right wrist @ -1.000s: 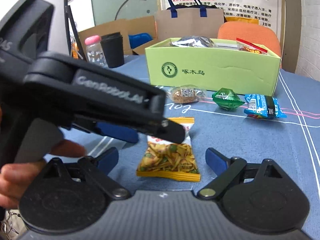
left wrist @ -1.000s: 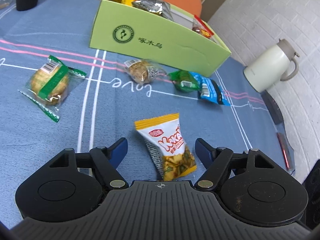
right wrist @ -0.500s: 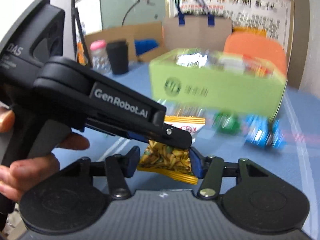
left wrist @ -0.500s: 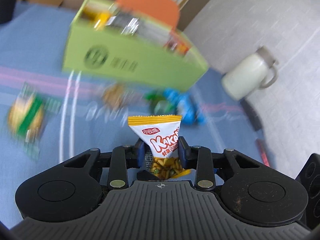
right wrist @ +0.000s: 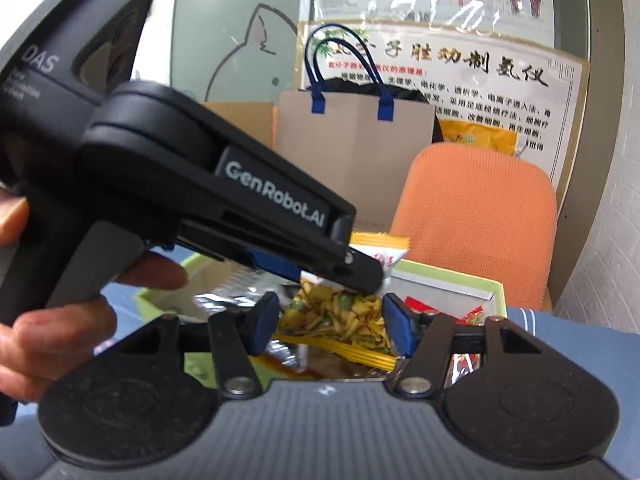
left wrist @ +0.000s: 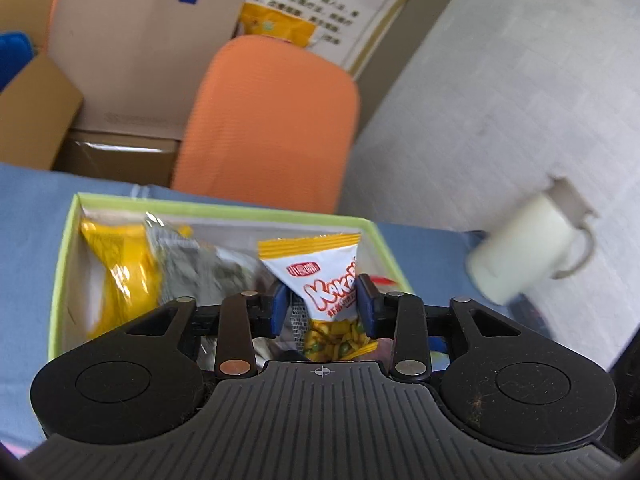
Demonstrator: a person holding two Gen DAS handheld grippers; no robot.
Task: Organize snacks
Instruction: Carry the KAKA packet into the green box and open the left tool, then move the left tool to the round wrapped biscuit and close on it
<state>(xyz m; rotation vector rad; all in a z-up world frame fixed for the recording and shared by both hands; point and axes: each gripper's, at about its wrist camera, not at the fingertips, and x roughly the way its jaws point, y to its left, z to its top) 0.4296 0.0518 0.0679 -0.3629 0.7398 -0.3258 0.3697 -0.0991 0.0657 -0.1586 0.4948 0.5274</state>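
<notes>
Left wrist view: the left gripper (left wrist: 322, 308) grasps an orange-and-white plastic snack packet printed "Kakari" (left wrist: 320, 280); its blue pads press the packet's waist on both sides, the jaws having just eased slightly without letting go. The packet hangs above the open light-green cardboard box (left wrist: 60, 264), which already holds a yellow pouch (left wrist: 120, 272) and a grey foil pouch (left wrist: 192, 268). A cream jug (left wrist: 528, 252) stands on the blue worktop (left wrist: 24, 240), beside the box.

Right wrist view: the right gripper (right wrist: 330, 322) frames the same packet's lower half (right wrist: 340, 312); its jaws have just been opening, and its pads stand just clear of the wrapper, so it appears released. A hand (right wrist: 60, 320) holds the left tool.

Progress: this packet is over the box and awaits only release. Whether other snacks lie loose on the worktop cannot be told from these views.
</notes>
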